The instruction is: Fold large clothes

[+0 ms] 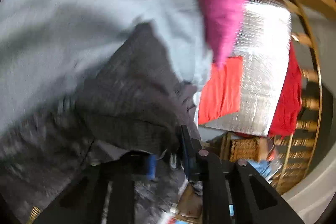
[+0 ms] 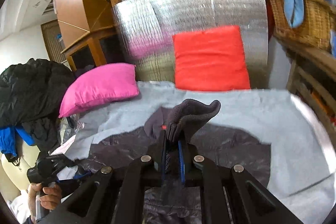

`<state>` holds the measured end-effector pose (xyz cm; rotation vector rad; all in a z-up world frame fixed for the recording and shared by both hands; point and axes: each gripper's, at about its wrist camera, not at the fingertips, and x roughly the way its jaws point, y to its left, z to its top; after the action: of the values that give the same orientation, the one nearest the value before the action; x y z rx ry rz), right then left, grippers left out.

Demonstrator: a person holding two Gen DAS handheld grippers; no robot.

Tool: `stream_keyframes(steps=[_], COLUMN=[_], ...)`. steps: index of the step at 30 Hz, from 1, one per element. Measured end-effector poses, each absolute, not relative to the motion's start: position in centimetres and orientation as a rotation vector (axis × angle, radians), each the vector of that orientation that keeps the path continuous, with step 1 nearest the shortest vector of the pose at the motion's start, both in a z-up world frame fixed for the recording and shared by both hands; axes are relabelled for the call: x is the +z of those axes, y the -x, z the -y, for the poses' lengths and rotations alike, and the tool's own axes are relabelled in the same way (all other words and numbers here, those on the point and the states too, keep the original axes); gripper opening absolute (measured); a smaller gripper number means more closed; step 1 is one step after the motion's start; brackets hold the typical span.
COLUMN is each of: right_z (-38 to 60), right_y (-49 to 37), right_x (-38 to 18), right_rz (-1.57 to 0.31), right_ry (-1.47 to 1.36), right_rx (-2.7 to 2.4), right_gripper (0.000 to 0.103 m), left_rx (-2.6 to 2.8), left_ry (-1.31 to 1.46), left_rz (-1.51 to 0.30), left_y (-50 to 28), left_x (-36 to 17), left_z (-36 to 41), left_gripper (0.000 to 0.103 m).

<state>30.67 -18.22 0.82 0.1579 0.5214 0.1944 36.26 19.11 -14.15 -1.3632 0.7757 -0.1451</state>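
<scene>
A dark grey quilted jacket lies spread on a pale blue blanket. My right gripper is shut on the jacket's ribbed knit cuff, which stands up and curls over above the fingers. In the blurred left wrist view the same jacket fills the lower left over the blanket. My left gripper has closed on the jacket's ribbed hem, and the fabric drapes over and hides one finger. The right wrist view shows a person's hand at lower left holding the left tool.
A pink cushion and an orange-red cushion lean against a silver foil panel at the back. Black clothes are heaped at the left. A wicker basket stands at the right, and wooden railings beyond.
</scene>
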Motion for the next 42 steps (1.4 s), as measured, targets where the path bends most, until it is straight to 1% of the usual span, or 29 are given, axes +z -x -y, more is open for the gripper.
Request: stream_keyframes(steps=[1,3,4,5,6,8,9,12,13,15,17,20,21,23,26,29,30,33,38,42], right_z=[18.3,18.5,18.5,18.8,19.2,20.5,21.5,23.8,24.4,25.3,25.4,25.0,24.9,24.9,25.3,25.6,25.6,25.7,26.8,28.1], right_y=[-30.1,-28.5,-27.7,-27.7,-28.2,-29.9,-30.9,-31.7,-31.6,-31.5,-31.4,-30.6,-30.2,-30.3,-31.9,-31.8,-31.8,-31.8,-32.2,-31.7], right_x=[1.7,2.9,3.1,2.4,1.4,-3.0,-5.9,-12.2,-13.0,-12.8,-11.1,-8.1,-8.0,-9.7,-14.5,-15.8,-15.7,-16.0,-16.6,-16.4], right_rz=[-0.480,-0.379,-0.340,-0.343,-0.373,-0.488,-0.574,-0.734,-0.751,-0.743,-0.705,-0.633,-0.630,-0.676,-0.812,-0.828,-0.828,-0.845,-0.863,-0.883], right_ry=[-0.146,-0.124,-0.091,-0.067,-0.070,-0.065,-0.095,-0.165,-0.192,-0.241,-0.257,-0.247,-0.242,-0.227,-0.263,-0.286,-0.285,-0.305,-0.354,-0.432], right_rx=[0.191,0.189,0.171,0.154,0.144,0.084,0.065,0.012,0.009,0.013,0.026,0.049,0.046,0.018,-0.030,-0.030,-0.028,-0.016,0.015,0.054], right_gripper=[0.010,0.010,0.010,0.010,0.010,0.010,0.010,0.010,0.010,0.010,0.010,0.010,0.010,0.010,0.010,0.010,0.010,0.010,0.012,0.017], left_rx=[-0.161,-0.161,-0.160,-0.174,-0.166,-0.143,-0.136,-0.134,-0.136,-0.138,-0.143,-0.141,-0.140,-0.138,-0.132,-0.136,-0.137,-0.107,-0.114,-0.069], left_ry=[1.263,0.977,0.876,0.841,0.796,0.753,0.740,0.715,0.704,0.689,0.682,0.688,0.687,0.655,0.561,0.535,0.542,0.513,0.511,0.534], left_rz=[-0.752,-0.724,-0.762,-0.799,-0.844,-0.924,-0.953,-0.958,-0.952,-0.950,-0.947,-0.973,-0.979,-0.986,-0.995,-1.003,-1.006,-0.992,-0.986,-0.947], left_y=[-36.3,-36.6,-37.0,-37.4,-37.8,-38.5,-38.7,-38.7,-38.8,-38.9,-38.7,-38.8,-39.0,-39.0,-38.9,-38.5,-38.3,-37.0,-34.8,-33.6], left_x=[-12.9,-11.0,-11.3,-12.0,-13.2,-15.1,-15.8,-15.9,-15.4,-14.5,-14.4,-15.4,-16.1,-16.2,-15.3,-14.8,-14.6,-13.7,-13.1,-11.8], left_z=[-18.7,-16.8,-15.5,-14.8,-13.9,-13.2,-13.1,-13.3,-13.3,-13.1,-13.2,-13.3,-13.0,-12.6,-11.6,-12.0,-12.2,-12.6,-14.2,-16.6], left_gripper=[0.015,0.014,0.012,0.012,0.011,0.011,0.011,0.011,0.011,0.011,0.012,0.017,0.017,0.017,0.021,0.026,0.030,0.056,0.056,0.056])
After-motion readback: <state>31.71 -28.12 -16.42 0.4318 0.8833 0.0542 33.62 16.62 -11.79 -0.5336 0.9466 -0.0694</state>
